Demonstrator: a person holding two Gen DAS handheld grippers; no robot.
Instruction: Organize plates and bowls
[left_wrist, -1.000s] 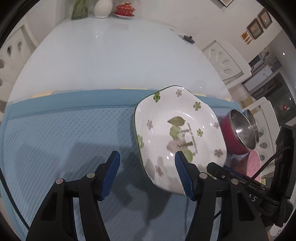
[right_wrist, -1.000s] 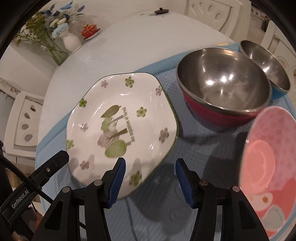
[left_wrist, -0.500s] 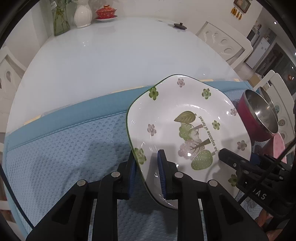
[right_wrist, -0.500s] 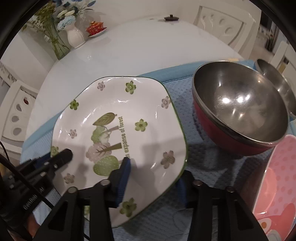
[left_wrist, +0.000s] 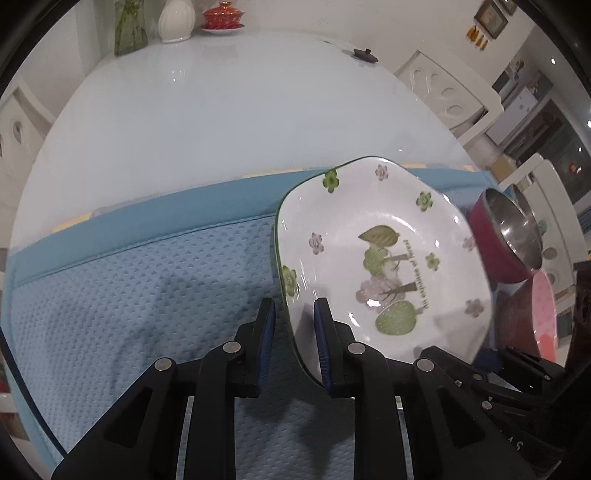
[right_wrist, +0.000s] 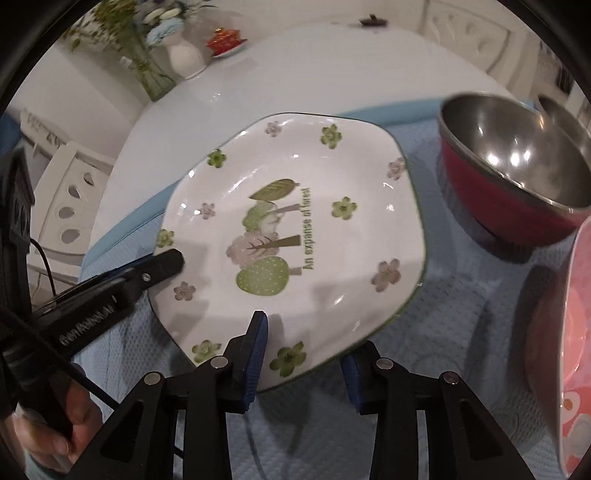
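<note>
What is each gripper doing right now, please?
Left gripper: closed on the floral plate rim.
Right gripper: closed on the same plate's near edge.

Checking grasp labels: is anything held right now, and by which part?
The floral plate, by its rim: left gripper is clamped on the plate's left edge, right gripper straddles the near edge, one finger above, one below.

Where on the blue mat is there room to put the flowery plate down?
Left of the white floral ceramic plate, the blue textured mat lies bare up to its smooth border. Beyond that, the glossy white table is bare too. The right is crowded: red-sided steel bowl, pink plate.
</note>
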